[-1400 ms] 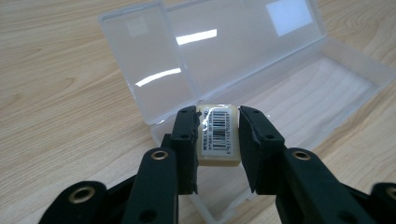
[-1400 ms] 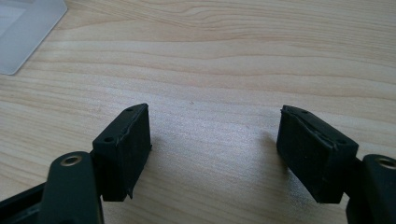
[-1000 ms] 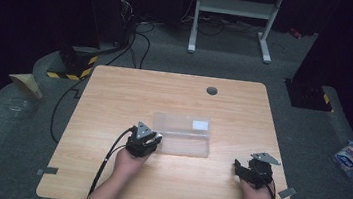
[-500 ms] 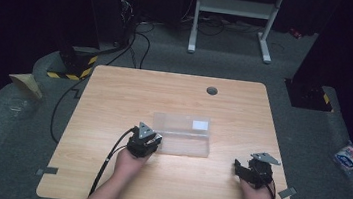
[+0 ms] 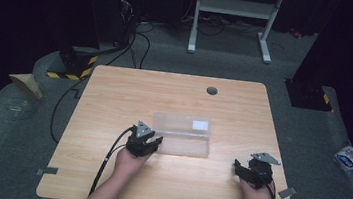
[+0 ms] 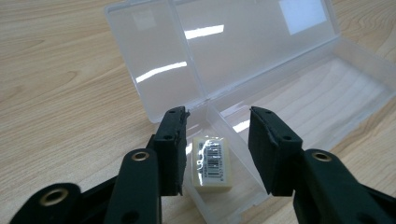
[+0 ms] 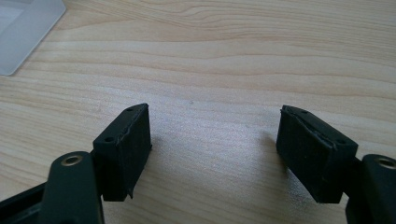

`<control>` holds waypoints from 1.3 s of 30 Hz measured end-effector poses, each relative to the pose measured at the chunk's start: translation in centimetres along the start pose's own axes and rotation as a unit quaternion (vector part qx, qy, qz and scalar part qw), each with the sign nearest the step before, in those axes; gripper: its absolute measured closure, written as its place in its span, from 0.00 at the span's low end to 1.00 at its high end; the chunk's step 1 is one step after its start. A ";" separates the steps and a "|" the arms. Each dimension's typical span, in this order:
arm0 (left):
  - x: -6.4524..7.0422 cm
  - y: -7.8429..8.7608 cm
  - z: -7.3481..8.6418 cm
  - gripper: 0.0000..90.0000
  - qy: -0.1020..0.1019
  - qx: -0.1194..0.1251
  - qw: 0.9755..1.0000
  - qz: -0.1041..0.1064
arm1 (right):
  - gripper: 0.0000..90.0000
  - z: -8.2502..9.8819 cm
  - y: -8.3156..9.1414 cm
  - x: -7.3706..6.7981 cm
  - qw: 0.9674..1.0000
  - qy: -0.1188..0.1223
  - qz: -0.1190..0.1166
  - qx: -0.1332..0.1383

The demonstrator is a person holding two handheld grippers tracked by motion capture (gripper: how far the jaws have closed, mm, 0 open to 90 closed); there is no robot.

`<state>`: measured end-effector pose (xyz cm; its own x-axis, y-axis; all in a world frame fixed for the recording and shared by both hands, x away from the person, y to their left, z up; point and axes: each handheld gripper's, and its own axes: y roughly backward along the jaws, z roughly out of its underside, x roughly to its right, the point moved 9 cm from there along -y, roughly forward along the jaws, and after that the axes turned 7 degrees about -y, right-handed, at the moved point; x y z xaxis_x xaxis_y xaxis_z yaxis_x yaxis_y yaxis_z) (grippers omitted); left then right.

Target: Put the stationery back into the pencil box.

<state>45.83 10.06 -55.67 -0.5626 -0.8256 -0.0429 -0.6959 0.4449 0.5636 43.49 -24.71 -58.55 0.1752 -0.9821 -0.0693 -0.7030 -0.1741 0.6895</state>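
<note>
The eraser [image 6: 213,161], a small cream block with a barcode label, lies at one end of the clear box [image 6: 299,100]. In the left tool view it sits between the two black jaws of the left tool [image 6: 217,149] and a bit below them. The jaws have just been opening, and the pads do not touch the eraser, so this tool is open and holds nothing. The box lid stands open behind the eraser, with a white label near its far end.

In the high view the clear box [image 5: 180,135] lies near the middle of the wooden worktop [image 5: 115,92]. The left tool [image 5: 145,141] is right at the left end of the box. The eraser is too small to make out from up here. The right tool [image 5: 249,170] is well apart from the box, near the right front corner of the worktop.

In the right tool view the right tool [image 7: 212,149] has its jaws wide apart over bare wood, with nothing between them. A corner of the box [image 7: 23,32] shows at the top left, far from the jaws.
</note>
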 end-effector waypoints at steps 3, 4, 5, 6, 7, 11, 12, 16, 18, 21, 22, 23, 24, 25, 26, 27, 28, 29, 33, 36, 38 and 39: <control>-0.1 0.1 0.0 0.57 0.005 0.002 1.000 0.006 | 0.29 0.0 0.0 0.0 1.000 0.000 0.000 0.000; -0.1 0.1 0.0 0.57 0.006 0.002 1.000 0.009 | 0.29 0.0 0.0 0.0 1.000 0.000 0.000 0.000; -0.1 0.2 -0.1 0.55 0.008 0.005 1.000 0.013 | 0.29 0.0 0.0 0.0 1.000 0.000 0.000 0.000; -0.1 0.2 -0.1 0.52 0.009 0.007 1.000 0.013 | 0.29 0.0 0.0 0.0 1.000 0.000 0.000 0.000; -0.1 0.2 -0.1 0.51 0.010 0.007 1.000 0.014 | 0.29 0.0 0.0 0.0 1.000 0.000 0.000 0.000; -0.1 0.2 -0.1 0.39 0.021 0.014 0.999 0.023 | 0.29 0.0 0.0 0.0 1.000 0.000 0.000 0.000; -0.1 0.2 -0.1 0.35 0.021 0.015 0.999 0.025 | 0.29 0.0 0.0 0.0 1.000 0.000 0.000 0.000; -0.3 0.4 0.0 0.24 0.025 0.016 0.999 0.033 | 0.29 0.0 0.0 0.0 1.000 0.000 -0.001 0.000; -0.4 0.5 0.0 0.19 0.026 0.015 0.999 0.036 | 0.29 0.0 0.0 0.0 1.000 0.000 0.000 0.000; -0.7 0.8 0.1 0.16 0.026 0.015 0.999 0.038 | 0.29 0.0 0.0 0.0 1.000 -0.001 -0.001 0.000; -0.8 0.8 0.2 0.14 0.025 0.014 0.999 0.038 | 0.29 0.0 0.0 0.0 1.000 0.000 -0.001 0.000; -0.9 0.9 0.3 0.13 0.023 0.011 0.999 0.039 | 0.29 0.0 0.0 0.0 1.000 -0.001 -0.001 0.000; -1.0 1.0 0.3 0.10 0.025 0.009 0.999 0.040 | 0.29 0.0 0.0 0.0 1.000 -0.001 -0.001 0.000; -1.2 1.1 0.4 0.09 0.023 0.007 0.999 0.039 | 0.29 0.0 0.0 0.0 1.000 -0.001 -0.001 0.000; -1.4 1.2 0.6 0.07 0.020 0.003 0.999 0.037 | 0.29 0.0 0.0 0.0 1.000 -0.001 -0.001 0.000; -1.5 1.3 0.7 0.05 0.020 0.000 0.999 0.037 | 0.29 0.0 0.0 0.0 1.000 -0.001 -0.001 0.000; -1.7 1.4 0.8 0.03 0.018 -0.002 0.999 0.035 | 0.29 0.0 0.0 0.0 1.000 -0.001 -0.001 0.000; -2.0 1.6 1.0 0.00 0.017 -0.007 0.999 0.034 | 0.29 0.0 0.0 0.0 1.000 -0.001 -0.001 0.000; -3.3 2.5 1.6 0.00 0.016 -0.007 1.000 0.025 | 0.29 0.0 0.0 0.0 1.000 -0.001 -0.001 0.000; -4.6 3.4 2.5 0.00 0.015 -0.014 1.000 0.016 | 0.29 0.0 0.0 0.0 1.000 -0.001 -0.001 0.000; -5.4 4.1 3.2 0.00 0.013 -0.021 1.000 0.008 | 0.29 0.0 0.0 0.0 1.000 0.000 -0.001 0.000; -5.8 4.5 3.6 0.00 0.009 -0.026 1.000 0.005 | 0.29 0.0 0.0 0.0 1.000 0.000 -0.002 0.000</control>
<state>44.39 18.11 -55.85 -0.5604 -0.8279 -0.0226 -0.6664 0.4346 0.6059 43.48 -24.70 -58.55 0.1766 -0.9816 -0.0721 -0.7022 -0.1770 0.6896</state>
